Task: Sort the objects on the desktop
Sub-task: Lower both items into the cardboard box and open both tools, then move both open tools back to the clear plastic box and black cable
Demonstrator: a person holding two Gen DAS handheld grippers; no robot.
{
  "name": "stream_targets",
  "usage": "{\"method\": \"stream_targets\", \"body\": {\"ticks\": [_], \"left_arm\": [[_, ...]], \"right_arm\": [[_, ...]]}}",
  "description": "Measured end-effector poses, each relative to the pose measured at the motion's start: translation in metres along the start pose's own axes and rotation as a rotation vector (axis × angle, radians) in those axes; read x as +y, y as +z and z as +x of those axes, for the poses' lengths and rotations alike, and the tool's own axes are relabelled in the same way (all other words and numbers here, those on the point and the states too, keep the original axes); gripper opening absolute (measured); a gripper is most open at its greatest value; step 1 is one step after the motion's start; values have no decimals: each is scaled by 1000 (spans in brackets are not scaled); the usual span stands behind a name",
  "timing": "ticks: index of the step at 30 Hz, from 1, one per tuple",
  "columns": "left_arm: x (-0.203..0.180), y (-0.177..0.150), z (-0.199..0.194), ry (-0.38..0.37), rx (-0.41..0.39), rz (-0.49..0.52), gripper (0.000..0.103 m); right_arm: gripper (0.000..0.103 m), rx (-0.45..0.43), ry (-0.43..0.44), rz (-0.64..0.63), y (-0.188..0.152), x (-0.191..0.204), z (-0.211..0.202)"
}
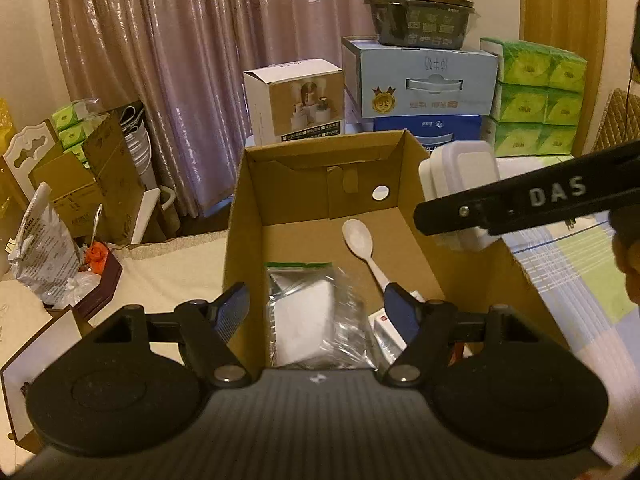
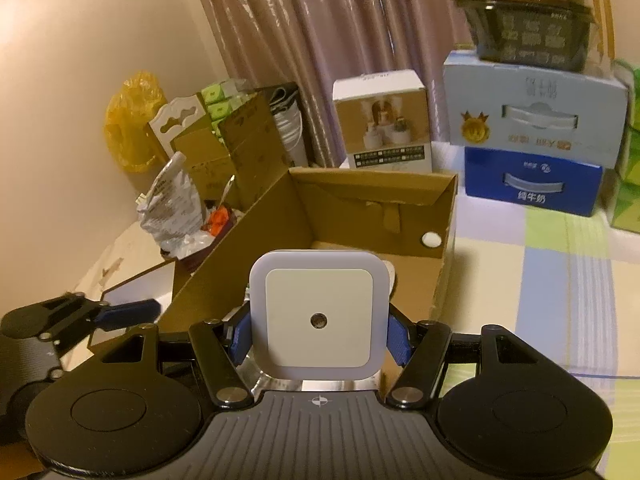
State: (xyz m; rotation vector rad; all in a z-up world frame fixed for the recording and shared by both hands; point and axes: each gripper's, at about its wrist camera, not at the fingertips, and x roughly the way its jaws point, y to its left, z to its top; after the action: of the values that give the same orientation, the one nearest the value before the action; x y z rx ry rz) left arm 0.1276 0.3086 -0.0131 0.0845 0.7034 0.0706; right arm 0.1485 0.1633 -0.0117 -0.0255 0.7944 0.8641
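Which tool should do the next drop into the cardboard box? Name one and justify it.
Right. The right tool already grips the white square night light just short of the cardboard box. The left tool is open and empty above the box.

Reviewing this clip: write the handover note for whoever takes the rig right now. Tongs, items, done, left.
Right tongs: shut on the square white night light, held just short of the cardboard box.
Left tongs: open, empty, over the box's near edge.
Done: white spoon, clear zip bag and a small white packet lie in the box.
Left: drop the night light in. Any further loose items are not visible here.
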Motion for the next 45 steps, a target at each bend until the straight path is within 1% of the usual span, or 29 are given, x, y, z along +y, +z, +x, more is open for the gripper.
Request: {"method": "stream_targets", "body": {"ticks": [3,5,6,10,15,19,23,24,27,30,36,40,45], "left_arm": [[3,-2,-7,12,-13,-6,73],[5,-4,-13,15,-21,-17,73],[6,-4,-16,18,-24,-19,73],[9,-6,-27,34,-28,-31,74],[7,-10,-39,40,-26,-61,75],[-5,-11,-52,38,-37,-63,80],[-20,-8,-70,23,-57,-75,84],[-25,-7,-75,19,-63,-77,86],[-42,-2,-88,6,-70,-64,88],[-61,1,-102,-18,-83,-56,91],[-111,5,-124,-85,-111,-18,98],[-148,8,-132,-155,-127,22,98],[-197,16,-129,-214,-127,89,98]], "right_arm": [[62,-2,25,14,-1,0,5],[72,-9,57,19,0,0,6],[81,-22,61,18,0,0,3],[83,-51,58,23,1,-3,-11],[84,-72,34,59,-7,-21,-44],[91,-97,-13,117,-23,-43,-81],[93,-107,-58,168,-48,-66,-121],[94,-103,-73,179,-55,-71,-129],[94,-90,-114,210,-73,-85,-153],[95,-100,-134,245,-91,-98,-178],[96,-118,-206,285,-122,-124,-230],[97,-139,-261,318,-135,-144,-259],[97,-164,-305,336,-146,-164,-289]]}}
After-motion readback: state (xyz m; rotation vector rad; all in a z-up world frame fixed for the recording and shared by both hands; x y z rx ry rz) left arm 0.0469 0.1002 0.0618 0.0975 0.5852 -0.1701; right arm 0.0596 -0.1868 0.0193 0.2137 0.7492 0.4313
